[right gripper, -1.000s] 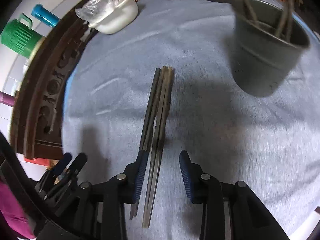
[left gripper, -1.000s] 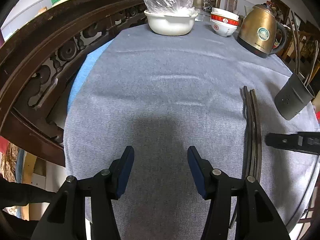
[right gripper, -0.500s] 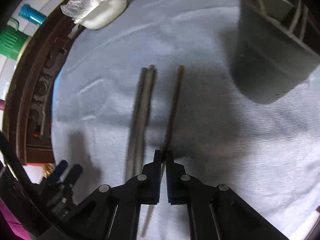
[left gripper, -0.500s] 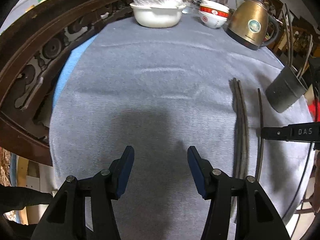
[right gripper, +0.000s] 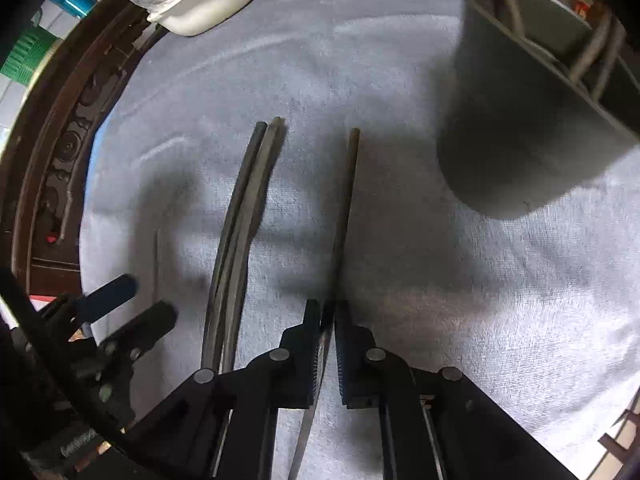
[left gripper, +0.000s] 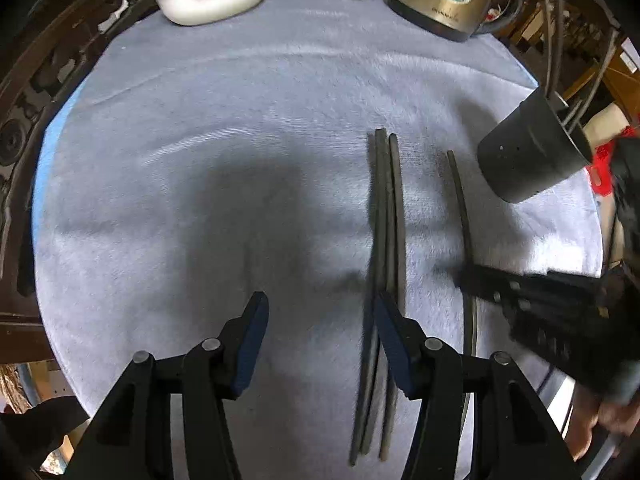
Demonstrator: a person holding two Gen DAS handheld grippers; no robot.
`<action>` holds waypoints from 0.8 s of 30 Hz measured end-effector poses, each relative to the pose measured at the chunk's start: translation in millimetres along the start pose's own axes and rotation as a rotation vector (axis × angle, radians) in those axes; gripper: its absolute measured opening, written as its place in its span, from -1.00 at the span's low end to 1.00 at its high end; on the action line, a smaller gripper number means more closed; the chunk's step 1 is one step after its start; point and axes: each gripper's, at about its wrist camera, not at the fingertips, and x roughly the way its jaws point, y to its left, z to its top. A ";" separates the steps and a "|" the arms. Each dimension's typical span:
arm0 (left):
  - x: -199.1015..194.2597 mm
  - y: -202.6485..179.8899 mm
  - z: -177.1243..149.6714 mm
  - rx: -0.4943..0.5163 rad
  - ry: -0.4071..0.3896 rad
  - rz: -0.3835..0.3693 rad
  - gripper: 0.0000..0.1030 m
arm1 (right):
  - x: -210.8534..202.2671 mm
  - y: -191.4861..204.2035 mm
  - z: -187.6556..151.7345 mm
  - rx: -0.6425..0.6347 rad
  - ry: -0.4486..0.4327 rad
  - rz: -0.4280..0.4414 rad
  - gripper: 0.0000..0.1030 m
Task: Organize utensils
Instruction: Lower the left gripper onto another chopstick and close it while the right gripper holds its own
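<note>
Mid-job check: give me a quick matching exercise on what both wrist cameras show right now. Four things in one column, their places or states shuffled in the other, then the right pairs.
Things:
1. single chopstick
2. chopstick bundle
3. utensil holder
4. left gripper

States:
A. open, holding nothing
B. lying loose on the grey cloth
C. clamped in the right gripper
D. standing at the right edge of the cloth with chopsticks already inside

Pairs: 1-C, 2-B, 3-D, 4-A
</note>
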 end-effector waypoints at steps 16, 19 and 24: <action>6.0 -4.4 28.0 -0.072 0.067 -0.029 -0.65 | -0.9 -19.2 -2.9 -0.005 -0.025 0.092 -0.82; 19.7 -12.2 35.3 -0.063 0.103 -0.006 -0.65 | -0.9 -20.2 -3.5 -0.001 -0.028 0.097 -0.82; 27.1 -19.4 34.0 -0.038 0.122 0.020 -0.66 | -2.2 -21.1 -3.3 0.001 -0.029 0.102 -0.82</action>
